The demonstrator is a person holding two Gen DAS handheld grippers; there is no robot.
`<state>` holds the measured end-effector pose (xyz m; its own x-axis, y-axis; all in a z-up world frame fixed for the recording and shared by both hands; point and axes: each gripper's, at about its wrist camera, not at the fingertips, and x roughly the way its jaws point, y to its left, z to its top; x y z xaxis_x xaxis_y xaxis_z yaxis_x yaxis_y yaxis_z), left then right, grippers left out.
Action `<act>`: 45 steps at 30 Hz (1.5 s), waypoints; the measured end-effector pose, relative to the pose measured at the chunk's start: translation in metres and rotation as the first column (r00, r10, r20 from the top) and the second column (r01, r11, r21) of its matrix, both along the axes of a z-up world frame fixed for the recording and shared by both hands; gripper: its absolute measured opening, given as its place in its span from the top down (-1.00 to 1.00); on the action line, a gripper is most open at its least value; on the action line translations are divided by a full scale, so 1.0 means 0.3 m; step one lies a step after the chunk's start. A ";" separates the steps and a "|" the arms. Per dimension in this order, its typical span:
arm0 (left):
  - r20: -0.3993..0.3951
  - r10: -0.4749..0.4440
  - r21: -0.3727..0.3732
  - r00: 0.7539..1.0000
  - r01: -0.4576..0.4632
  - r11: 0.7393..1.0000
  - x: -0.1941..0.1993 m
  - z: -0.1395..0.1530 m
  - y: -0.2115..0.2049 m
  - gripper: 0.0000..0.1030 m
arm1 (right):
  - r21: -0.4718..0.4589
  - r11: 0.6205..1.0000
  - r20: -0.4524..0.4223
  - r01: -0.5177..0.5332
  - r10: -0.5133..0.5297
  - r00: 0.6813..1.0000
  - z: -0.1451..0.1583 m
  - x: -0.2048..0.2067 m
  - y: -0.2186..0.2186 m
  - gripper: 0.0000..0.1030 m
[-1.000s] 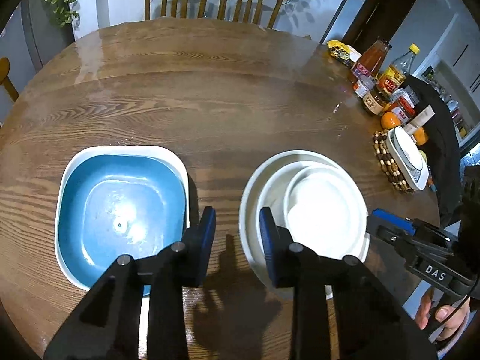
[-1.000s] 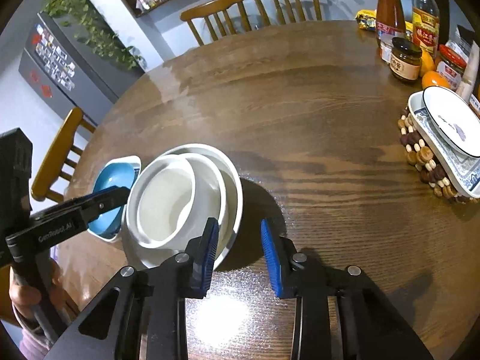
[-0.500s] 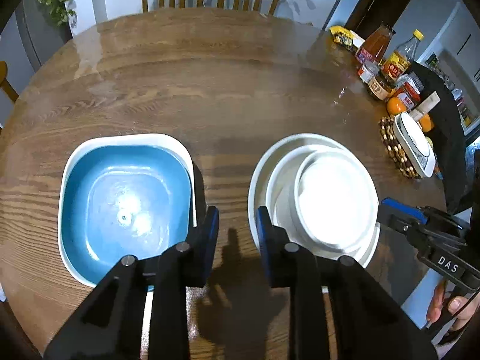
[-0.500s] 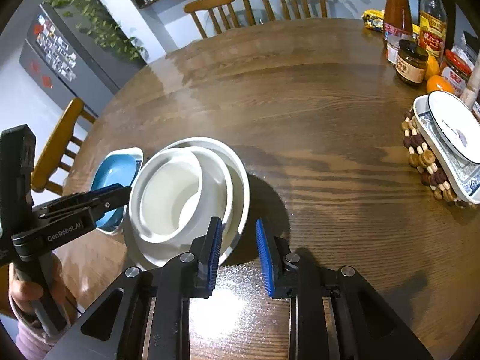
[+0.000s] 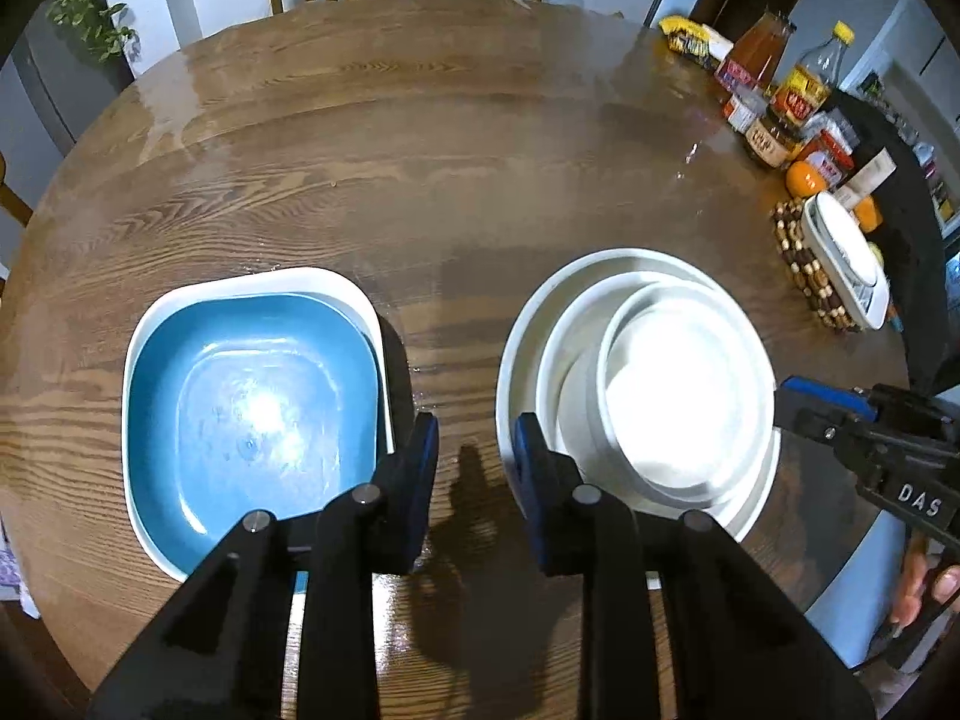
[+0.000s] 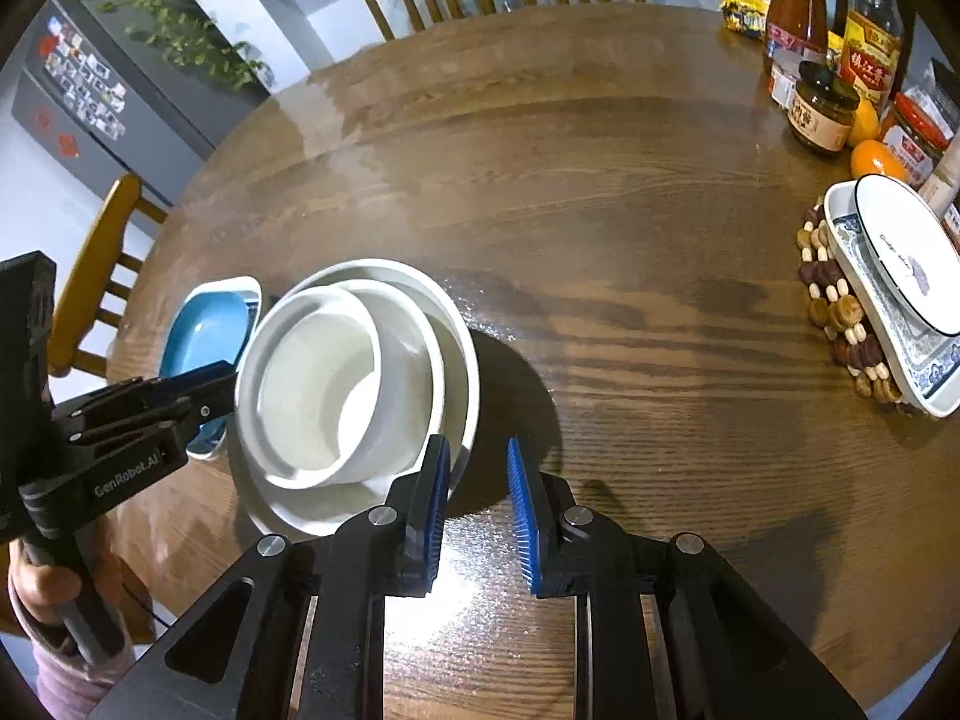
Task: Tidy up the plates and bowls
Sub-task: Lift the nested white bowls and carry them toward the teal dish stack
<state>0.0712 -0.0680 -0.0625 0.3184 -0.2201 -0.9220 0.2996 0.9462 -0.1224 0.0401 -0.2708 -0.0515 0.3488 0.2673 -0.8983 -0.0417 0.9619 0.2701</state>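
Grippers first: we've got our left gripper (image 5: 474, 462) hanging above the table (image 5: 420, 138) with its fingers (image 5: 420, 468) spread apart and nothing between them, just bare wood showing in the gap. The blue square dish (image 5: 252, 396) sits just off the left finger, nested in a white square dish (image 5: 360, 300) near the table's near-left edge. The stack of white bowls (image 5: 660, 384) sits right beside the other finger, which overlaps its rim from our angle; we can't tell if it's actually touching.

Our right gripper (image 6: 477, 498) is also unclenched and holding nothing. In the right wrist view the same stack of white bowls (image 6: 354, 372) lies just left of its left finger (image 6: 432, 498), three round pieces nested, smallest on top and shoved toward the far-left side of the big one. The blue square dish (image 6: 207, 330) peeks out behind the stack, partly hidden by the left gripper (image 6: 210, 390).

Over by the table's right edge there's a blue-patterned plate (image 6: 900, 276) with an oval dish on it, resting on a beaded trivet (image 6: 834, 306), with jars and bottles (image 6: 828, 102) and an orange (image 6: 876, 159) further back. Well apart from both grippers.
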 end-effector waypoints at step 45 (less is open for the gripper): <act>0.148 0.052 -0.095 0.988 -0.038 0.995 -0.084 0.053 -0.008 1.00 | 0.024 0.999 0.005 0.040 -0.040 0.999 0.015 -0.005 0.019 0.78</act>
